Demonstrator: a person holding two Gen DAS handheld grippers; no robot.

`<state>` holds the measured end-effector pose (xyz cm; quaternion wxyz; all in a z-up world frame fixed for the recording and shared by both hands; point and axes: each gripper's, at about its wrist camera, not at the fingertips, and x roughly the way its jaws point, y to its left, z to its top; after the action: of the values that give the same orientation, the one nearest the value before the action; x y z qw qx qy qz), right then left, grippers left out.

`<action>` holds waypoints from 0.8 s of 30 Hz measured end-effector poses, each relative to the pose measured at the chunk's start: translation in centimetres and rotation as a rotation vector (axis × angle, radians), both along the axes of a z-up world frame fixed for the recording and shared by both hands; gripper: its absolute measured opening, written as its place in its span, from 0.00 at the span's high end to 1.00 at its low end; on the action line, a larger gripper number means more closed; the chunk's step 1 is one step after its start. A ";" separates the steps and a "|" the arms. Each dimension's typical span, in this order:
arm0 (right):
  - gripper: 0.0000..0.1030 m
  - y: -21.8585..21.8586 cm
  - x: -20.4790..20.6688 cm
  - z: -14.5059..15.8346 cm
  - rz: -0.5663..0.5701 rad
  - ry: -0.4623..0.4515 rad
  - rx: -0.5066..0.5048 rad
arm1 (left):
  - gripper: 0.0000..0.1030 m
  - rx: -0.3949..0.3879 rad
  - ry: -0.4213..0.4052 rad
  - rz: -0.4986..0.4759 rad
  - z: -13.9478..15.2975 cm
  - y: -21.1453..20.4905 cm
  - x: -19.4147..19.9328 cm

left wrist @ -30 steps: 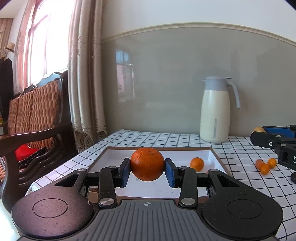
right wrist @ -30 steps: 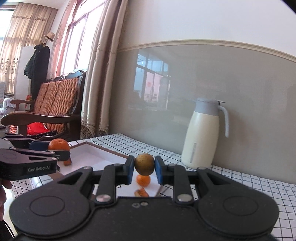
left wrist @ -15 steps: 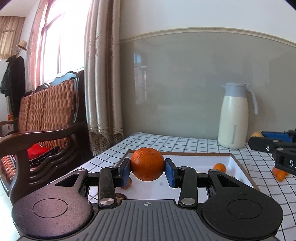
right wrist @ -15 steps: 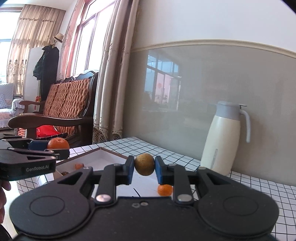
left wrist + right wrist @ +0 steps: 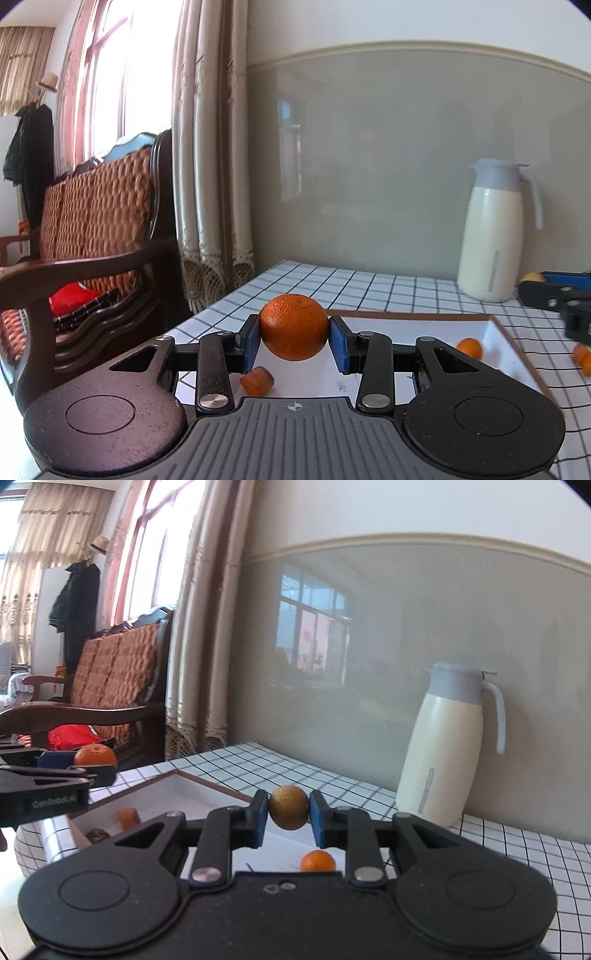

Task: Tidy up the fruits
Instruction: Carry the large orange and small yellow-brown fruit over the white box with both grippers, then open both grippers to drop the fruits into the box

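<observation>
My left gripper (image 5: 293, 338) is shut on a large orange (image 5: 293, 326) and holds it above the left end of a white tray with a brown rim (image 5: 406, 315). My right gripper (image 5: 288, 812) is shut on a small brown round fruit (image 5: 288, 811) above the tray's right part (image 5: 207, 788). In the tray lie a small orange fruit (image 5: 470, 348), also seen in the right wrist view (image 5: 317, 861), and an orange piece (image 5: 256, 380). The left gripper with its orange (image 5: 95, 756) shows at the left of the right wrist view.
A cream jug with a grey lid (image 5: 493, 230) stands at the back by the wall. Small orange fruits (image 5: 583, 355) lie on the checked tablecloth (image 5: 369, 284) right of the tray. A wooden wicker chair (image 5: 92, 240) and curtains stand beyond the table's left edge.
Both grippers have swung to the left over the tray, still holding their fruits. The tray and jug have shifted right in both views.
</observation>
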<state>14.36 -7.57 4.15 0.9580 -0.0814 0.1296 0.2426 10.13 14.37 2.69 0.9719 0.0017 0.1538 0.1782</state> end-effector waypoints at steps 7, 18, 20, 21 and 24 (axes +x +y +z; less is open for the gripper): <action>0.85 -0.2 2.9 -1.0 -0.039 0.057 -0.012 | 0.61 -0.042 0.044 0.016 -1.1 1.5 2.4; 0.85 -0.2 6.0 -1.9 -0.045 0.109 -0.029 | 0.61 -0.073 0.065 0.031 -1.3 2.4 5.6; 0.79 0.0 6.7 -2.6 -0.033 0.156 -0.040 | 0.61 -0.074 0.070 0.036 -1.4 2.6 6.2; 0.73 0.1 7.0 -3.1 -0.023 0.177 -0.048 | 0.61 -0.076 0.072 0.040 -1.5 2.7 6.5; 0.08 0.4 6.6 -3.9 -0.075 0.126 -0.081 | 0.54 -0.066 0.084 0.056 -2.0 2.8 7.1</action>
<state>20.94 -7.19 0.23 0.9522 -0.0997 0.2024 0.2059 17.20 17.20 0.69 0.9587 -0.0275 0.2004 0.2002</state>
